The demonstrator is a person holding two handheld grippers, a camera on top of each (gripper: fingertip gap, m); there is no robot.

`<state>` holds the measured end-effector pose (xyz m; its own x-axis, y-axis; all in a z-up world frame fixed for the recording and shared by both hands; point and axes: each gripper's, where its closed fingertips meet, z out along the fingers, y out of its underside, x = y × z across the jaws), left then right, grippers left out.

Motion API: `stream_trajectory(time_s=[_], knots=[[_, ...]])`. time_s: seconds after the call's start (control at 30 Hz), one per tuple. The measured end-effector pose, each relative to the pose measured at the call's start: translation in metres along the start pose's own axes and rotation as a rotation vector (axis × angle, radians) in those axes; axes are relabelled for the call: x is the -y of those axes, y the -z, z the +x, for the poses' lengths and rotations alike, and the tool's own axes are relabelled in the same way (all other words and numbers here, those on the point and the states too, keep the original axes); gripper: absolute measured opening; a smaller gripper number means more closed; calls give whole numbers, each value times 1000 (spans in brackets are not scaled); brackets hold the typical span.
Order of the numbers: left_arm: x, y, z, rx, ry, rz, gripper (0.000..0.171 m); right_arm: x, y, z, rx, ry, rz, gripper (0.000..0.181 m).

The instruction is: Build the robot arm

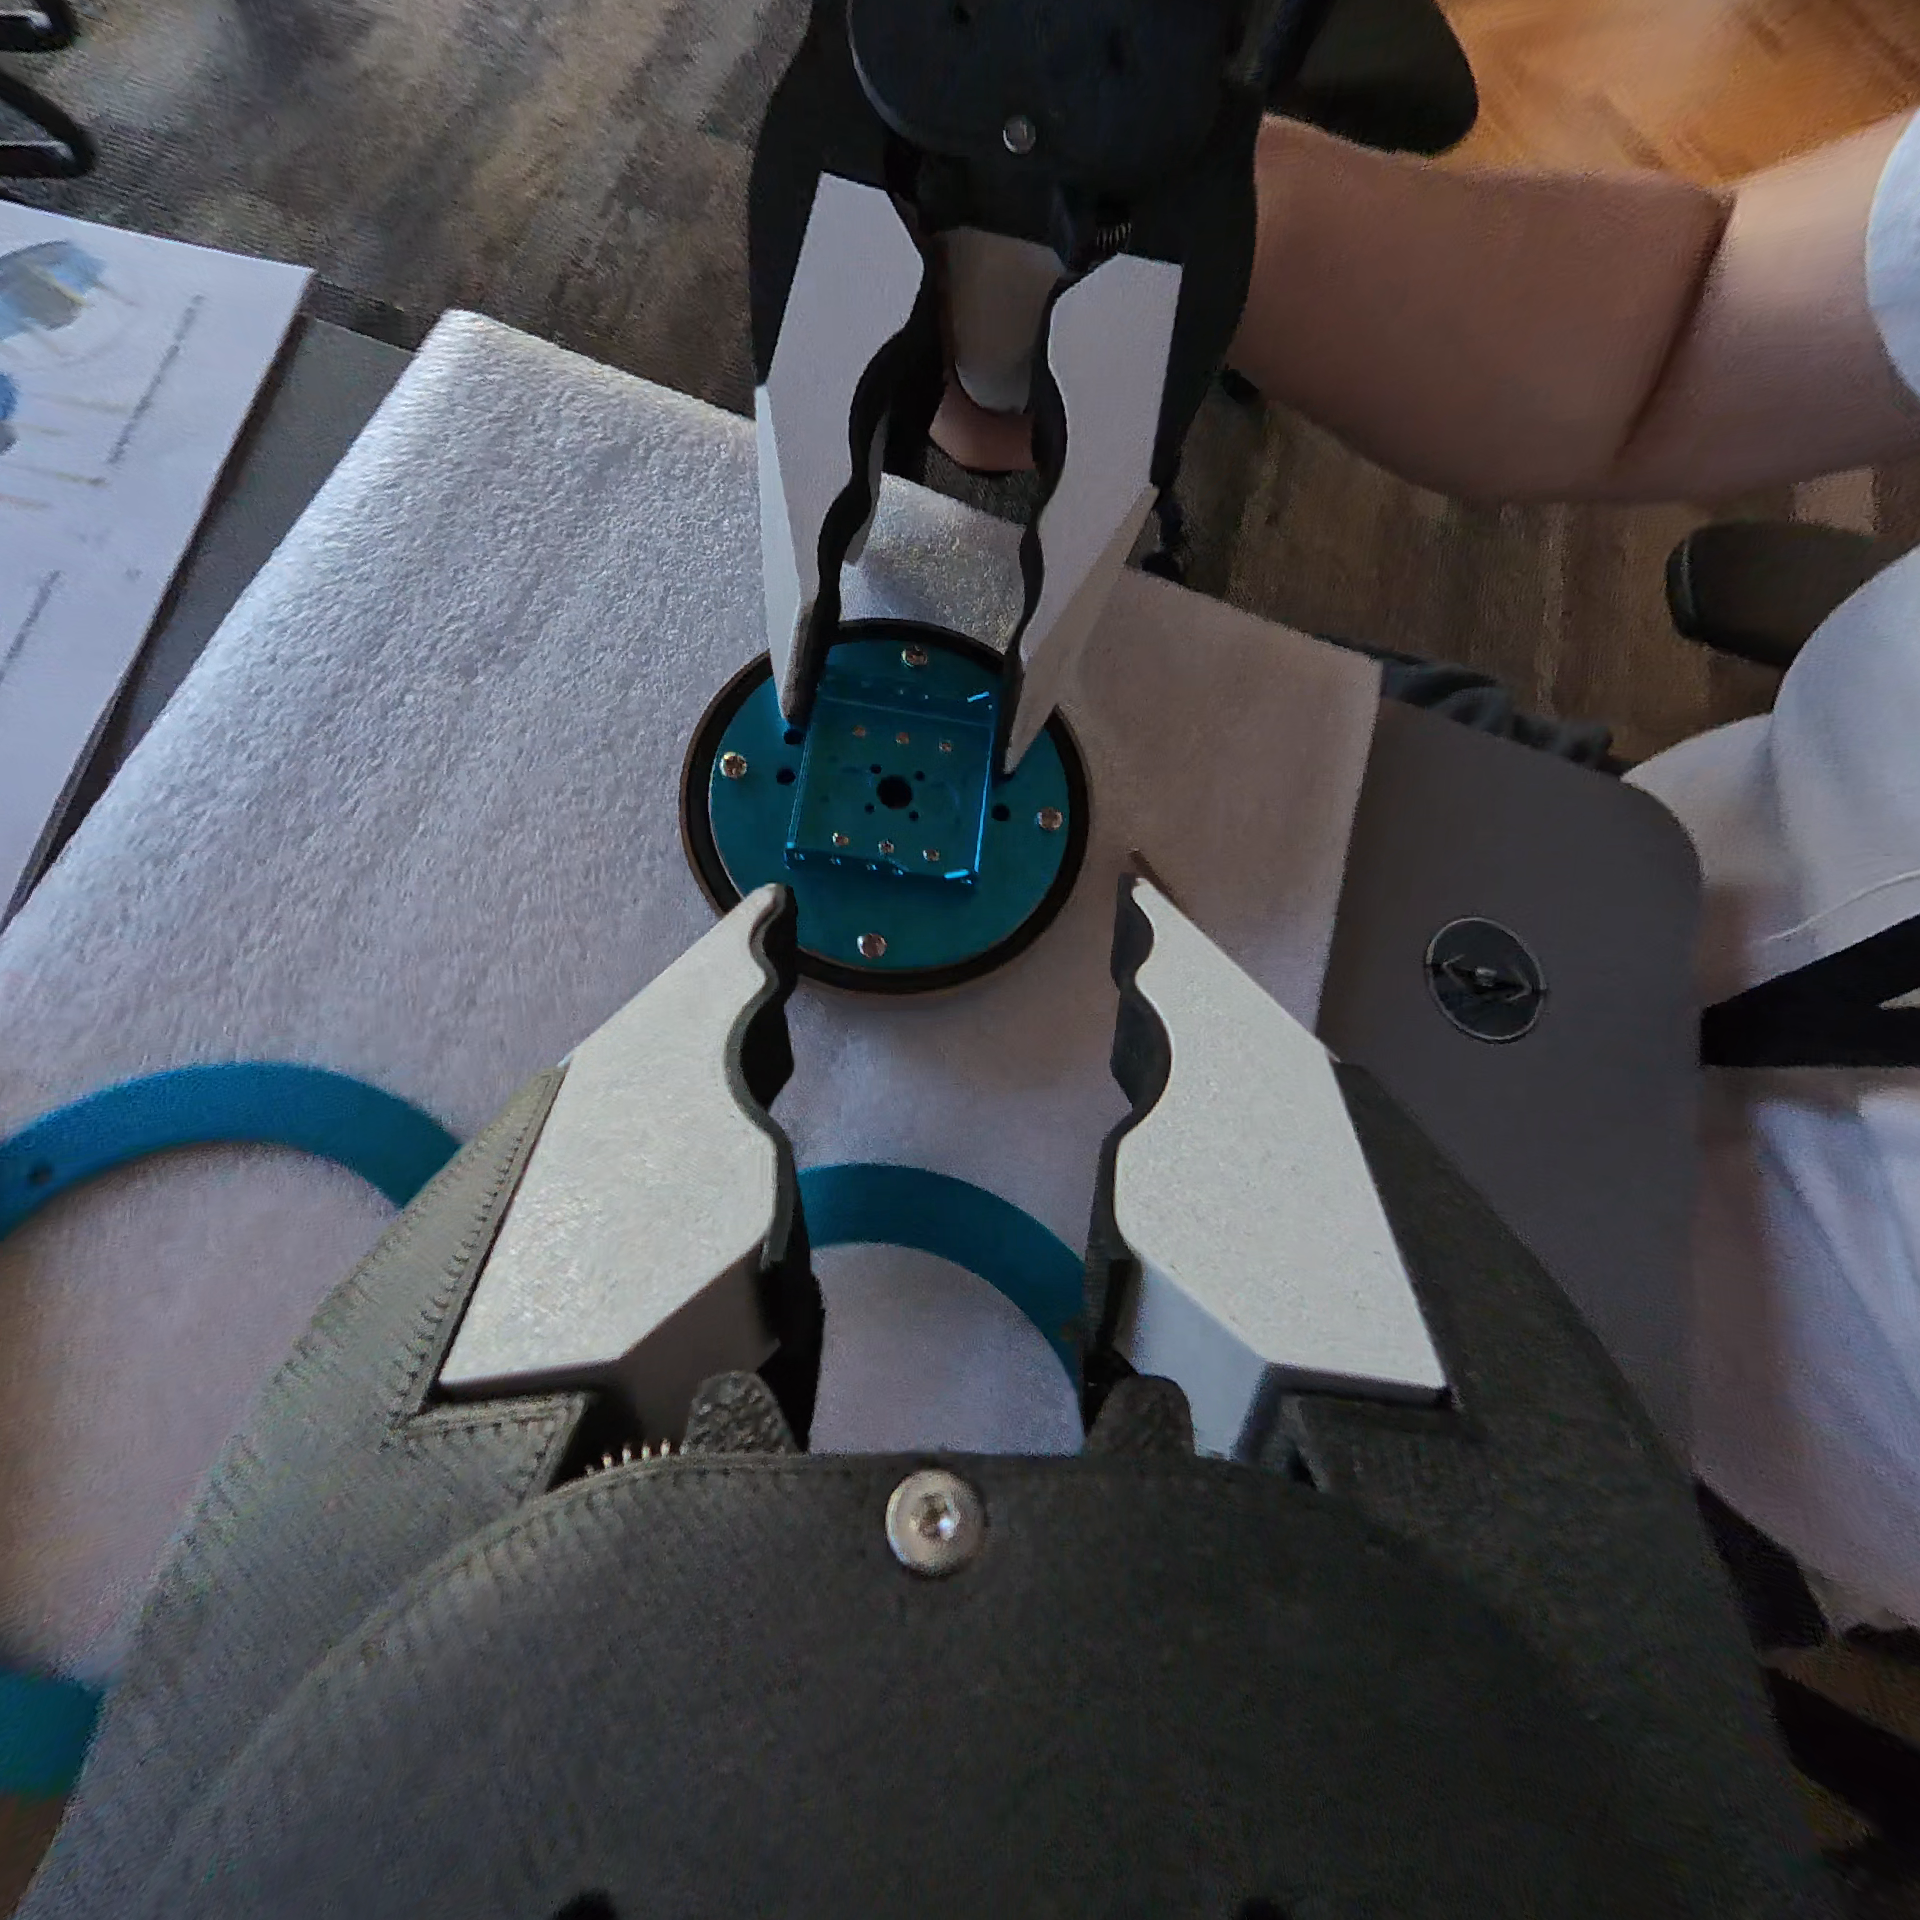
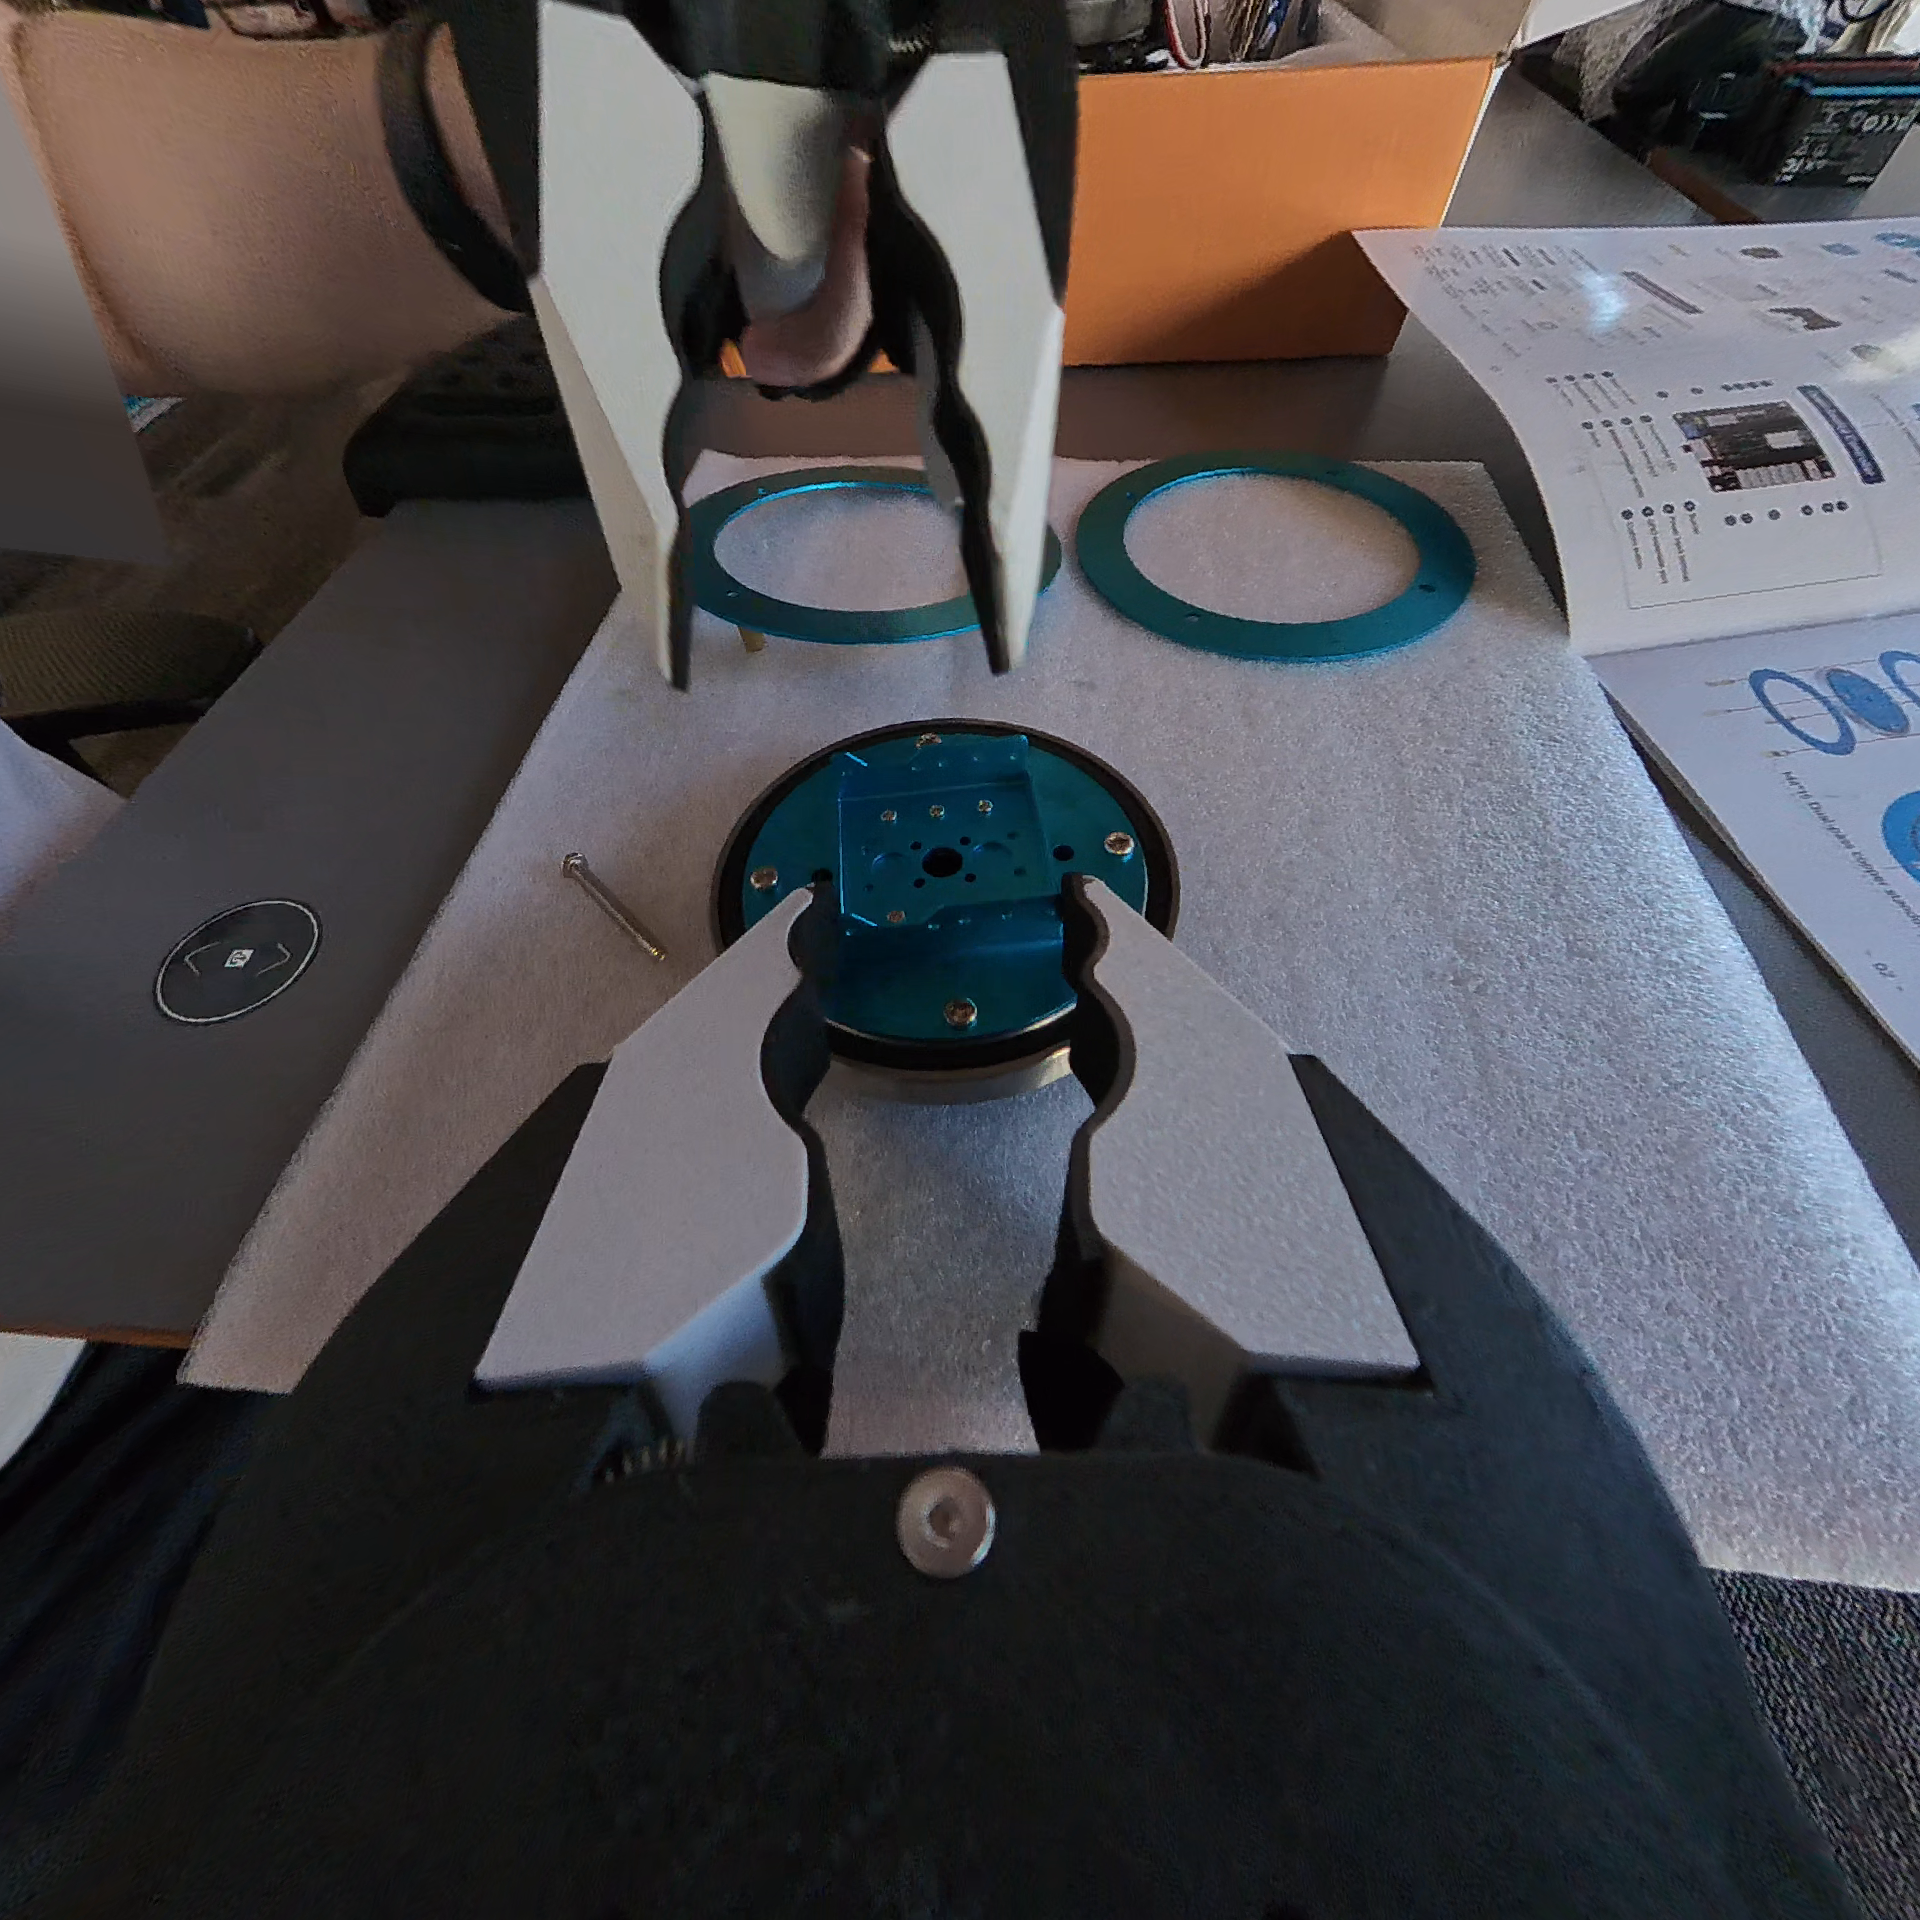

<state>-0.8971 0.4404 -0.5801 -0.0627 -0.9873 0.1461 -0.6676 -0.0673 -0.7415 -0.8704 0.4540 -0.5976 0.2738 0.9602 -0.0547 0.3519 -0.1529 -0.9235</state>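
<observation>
Grey laptop (image 2: 260, 883), lid closed, lies at the left of your right wrist view, partly under the white foam sheet (image 2: 1403, 987) that covers the table (image 2: 1538, 166). On the foam just right of the laptop lies 1 long silver screw (image 2: 613, 906), loose and well short of the assembly.

Next comes the blue round plate (image 2: 1101, 862), set in a black ring and flat on the foam, with a blue square bracket (image 2: 940, 852) standing at its middle. Your right hand-held gripper (image 2: 940, 899) has its 2 fingertips (image 2: 1086, 904) on either side of the bracket's near wall, at a narrow gap. They look closed against the bracket, 1 on each flank, though contact on the left flank is hard to confirm.

Your left hand-held gripper (image 2: 836, 670) hangs above the foam on the far side of the plate, fingers pointing down, spread fairly wide and holding nothing. In the left wrist view its tips (image 1: 779, 904) stop just beside the plate's rim (image 1: 727, 831) with foam showing between them, and the right hand-held gripper (image 1: 899, 743) reaches in from the opposite side.

Behind lie 2 blue flat rings: 1 (image 2: 862, 613) partly hidden by your left fingers, the other (image 2: 1276, 556) to its right. An orange cardboard box (image 2: 1247, 208) stands beyond, and printed instruction sheets (image 2: 1714, 436) lie at the far right.
</observation>
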Motion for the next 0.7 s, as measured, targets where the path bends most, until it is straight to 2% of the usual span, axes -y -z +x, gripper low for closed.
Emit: stream_trajectory(time_s=[0.17,0.33,0.4,0.6,0.7], knots=[[-4,-17,-11,-41,-49,-65,60,-1,1,-1,21,2,3,43],[-4,-20,-17,-55,-51,-53,47,0,-1,-1,26,32,-2,44],[-4,-20,-11,-96,-79,-46,57,0,-1,0,24,45,0,42],[-4,-20,-21,-51,-86,-38,56,0,-1,0,50,30,6,42],[-5,-21,-28,-27,-79,-39,71,0,-1,0,55,28,9,42]])
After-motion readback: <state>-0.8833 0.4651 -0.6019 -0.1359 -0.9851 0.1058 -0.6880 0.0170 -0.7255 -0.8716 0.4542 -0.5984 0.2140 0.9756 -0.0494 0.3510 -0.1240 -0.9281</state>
